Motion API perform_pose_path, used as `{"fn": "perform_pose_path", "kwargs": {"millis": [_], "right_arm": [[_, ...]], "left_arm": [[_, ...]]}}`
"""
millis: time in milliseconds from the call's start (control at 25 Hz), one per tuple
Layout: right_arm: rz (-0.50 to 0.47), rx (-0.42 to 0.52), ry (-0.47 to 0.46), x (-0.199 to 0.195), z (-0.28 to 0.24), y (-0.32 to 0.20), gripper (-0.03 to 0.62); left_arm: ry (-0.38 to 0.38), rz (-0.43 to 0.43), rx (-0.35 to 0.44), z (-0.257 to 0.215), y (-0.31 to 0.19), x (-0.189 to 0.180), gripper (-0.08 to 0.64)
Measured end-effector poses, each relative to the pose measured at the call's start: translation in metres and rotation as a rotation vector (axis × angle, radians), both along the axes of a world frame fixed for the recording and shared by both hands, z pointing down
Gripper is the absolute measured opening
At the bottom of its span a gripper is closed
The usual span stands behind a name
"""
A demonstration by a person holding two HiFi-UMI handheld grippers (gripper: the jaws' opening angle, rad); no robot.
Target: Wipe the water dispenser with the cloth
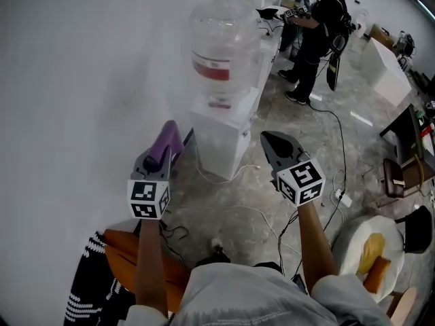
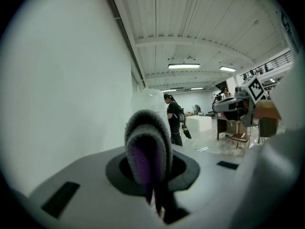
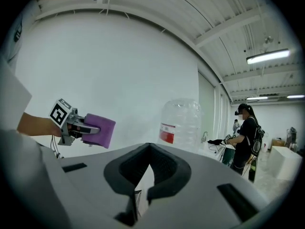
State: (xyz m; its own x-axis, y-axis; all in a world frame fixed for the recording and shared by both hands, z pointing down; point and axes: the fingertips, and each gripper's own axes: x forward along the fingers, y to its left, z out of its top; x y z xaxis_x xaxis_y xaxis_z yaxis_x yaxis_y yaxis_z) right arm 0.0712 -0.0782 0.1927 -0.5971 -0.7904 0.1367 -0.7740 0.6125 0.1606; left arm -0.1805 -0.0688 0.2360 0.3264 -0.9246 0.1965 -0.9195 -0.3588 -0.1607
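Observation:
The white water dispenser (image 1: 224,133) stands against the wall, with a clear bottle (image 1: 223,46) with a red label on top. A folded purple cloth (image 1: 166,143) sticks out of my left gripper (image 1: 163,156), which is shut on it, short of the dispenser's left side and apart from it. In the left gripper view the cloth (image 2: 148,147) fills the space between the jaws. My right gripper (image 1: 275,143) hangs to the right of the dispenser, shut and empty. The right gripper view shows the bottle (image 3: 180,125) ahead and the cloth (image 3: 97,130) at left.
The white wall (image 1: 81,80) runs along the left. Cables (image 1: 272,216) trail over the floor in front of the dispenser. A person in black (image 1: 319,29) stands farther back by white tables. A chair (image 1: 370,250) with yellow items is at lower right.

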Motion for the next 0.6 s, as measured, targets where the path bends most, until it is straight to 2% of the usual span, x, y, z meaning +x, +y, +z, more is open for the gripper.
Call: {"fn": "perform_pose_path", "kwargs": {"millis": [200,600], "right_arm": [[-0.01,-0.029,0.006,-0.026,0.023,-0.028,0.008],[-0.011,-0.178,0.065,-0.051,0.094,-0.093,0.008]], "left_arm": [[0.003,-0.002,-0.038,0.026,-0.037,-0.022,0.044],[0.014,-0.055,-0.127,0.092,-0.107,-0.041,0.046]]}}
